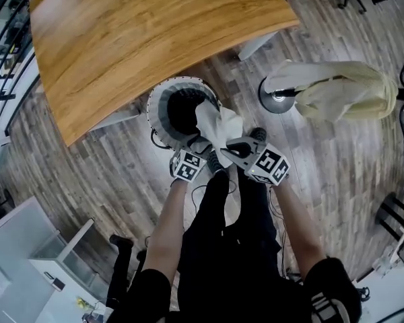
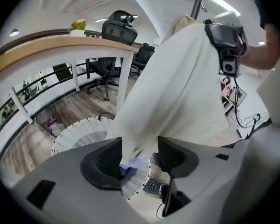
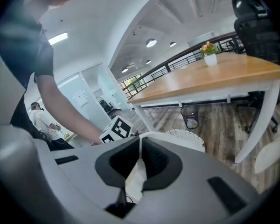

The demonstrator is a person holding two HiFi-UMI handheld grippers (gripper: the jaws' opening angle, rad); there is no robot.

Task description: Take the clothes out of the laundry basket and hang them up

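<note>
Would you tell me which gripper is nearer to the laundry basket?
Left. The left gripper hangs just over the near rim of the basket; the right gripper is off to its side, pinching the white garment.

White garment [image 1: 219, 128] hanging crumpled over round white laundry basket [image 1: 155, 108]

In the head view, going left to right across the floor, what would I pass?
The laundry basket, white garment, coat stand's round base, cream garment draped on that stand.
</note>
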